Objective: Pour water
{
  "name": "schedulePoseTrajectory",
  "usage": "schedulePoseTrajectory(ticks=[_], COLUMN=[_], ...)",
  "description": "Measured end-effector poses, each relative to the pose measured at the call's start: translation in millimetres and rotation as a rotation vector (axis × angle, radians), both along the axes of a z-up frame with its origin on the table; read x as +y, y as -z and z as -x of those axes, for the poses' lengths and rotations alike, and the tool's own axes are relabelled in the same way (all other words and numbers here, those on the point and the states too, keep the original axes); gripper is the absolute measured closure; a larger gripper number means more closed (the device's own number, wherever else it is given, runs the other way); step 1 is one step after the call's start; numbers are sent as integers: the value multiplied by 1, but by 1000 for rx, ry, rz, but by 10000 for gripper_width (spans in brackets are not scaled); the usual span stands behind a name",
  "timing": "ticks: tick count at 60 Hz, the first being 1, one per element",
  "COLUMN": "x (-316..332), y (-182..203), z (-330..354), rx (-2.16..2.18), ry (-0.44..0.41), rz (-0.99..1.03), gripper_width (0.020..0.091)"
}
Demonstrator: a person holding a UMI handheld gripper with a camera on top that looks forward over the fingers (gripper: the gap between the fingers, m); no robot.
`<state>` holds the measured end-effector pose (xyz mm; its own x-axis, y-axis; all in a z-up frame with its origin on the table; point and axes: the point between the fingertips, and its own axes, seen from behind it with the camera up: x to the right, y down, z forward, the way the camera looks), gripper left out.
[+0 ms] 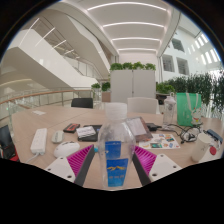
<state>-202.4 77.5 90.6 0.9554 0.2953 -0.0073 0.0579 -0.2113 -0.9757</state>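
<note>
A clear plastic water bottle [116,155] with a blue label and a white cap stands upright between my fingers, filling the space between the pink pads. My gripper [116,160] is shut on the bottle, with the left pad [82,158] and the right pad [146,160] against its sides. The bottle's base is hidden below the fingers. It is held over a long tan table [30,120].
On the table beyond the bottle lie a tablet [137,127], a dark phone [72,127], a white bar-shaped device [40,140] and a white mouse [66,150]. To the right stand a green cup [188,108], a white cup [170,108] and a white mug [203,148].
</note>
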Motion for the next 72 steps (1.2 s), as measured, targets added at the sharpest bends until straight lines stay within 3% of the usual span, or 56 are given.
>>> schedulePoseTrajectory(ticks=[3, 5, 10, 17, 28, 37, 50, 54, 64, 71, 72], x=[17, 24, 34, 33, 35, 47, 82, 103, 109, 100, 108], y=[2, 9, 10, 13, 21, -36, -132, -122, -86, -98, -106], z=[-1, -2, -7, -1, -5, -14, -106, -144, -204, -225, -215], rx=[-15, -38, -20, -13, 73, 358, 1035, 1289, 1820, 2097, 2112], ry=[15, 28, 59, 39, 34, -13, 42, 45, 142, 97, 158], rz=[-10, 1, -3, -3, 158, 234, 363, 408, 555, 553, 540], gripper_width=[410, 606, 613, 634, 696, 719, 720, 720, 722, 722, 721])
